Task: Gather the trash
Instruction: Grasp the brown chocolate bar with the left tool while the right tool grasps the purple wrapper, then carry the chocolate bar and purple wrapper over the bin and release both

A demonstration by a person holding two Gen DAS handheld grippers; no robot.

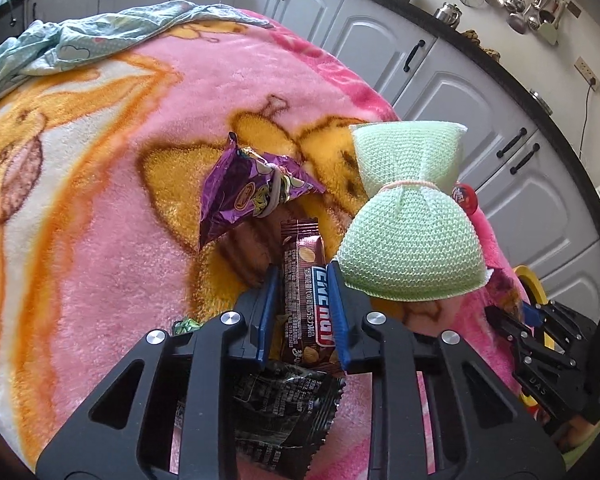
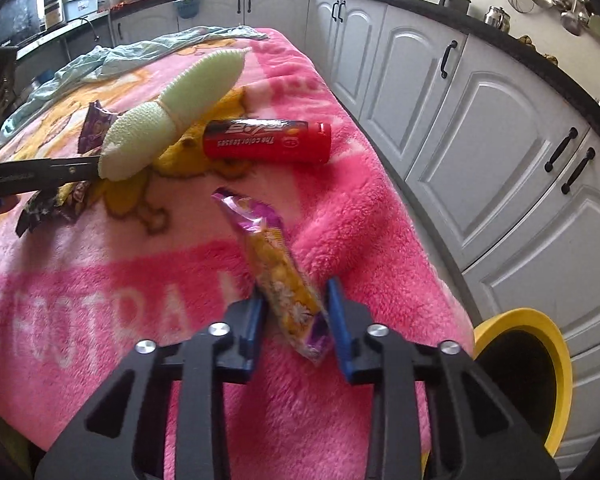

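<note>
A brown bar wrapper (image 1: 304, 300) is pinched between the closed-in jaws of the left gripper (image 1: 303, 312), over a black wrapper (image 1: 284, 412) on the pink blanket (image 1: 112, 260); a purple wrapper (image 1: 244, 192) lies at 11 o'clock, a green sponge (image 1: 408, 216) at 1 o'clock. A purple-yellow packet (image 2: 284, 276) is clamped in the right gripper (image 2: 294, 320), with the yellow bin (image 2: 528, 376) at 4 o'clock and a red tube (image 2: 268, 142) at 12 o'clock. Both lifts are best made straight up, grips kept firm, then carried over the bin before release.
</note>
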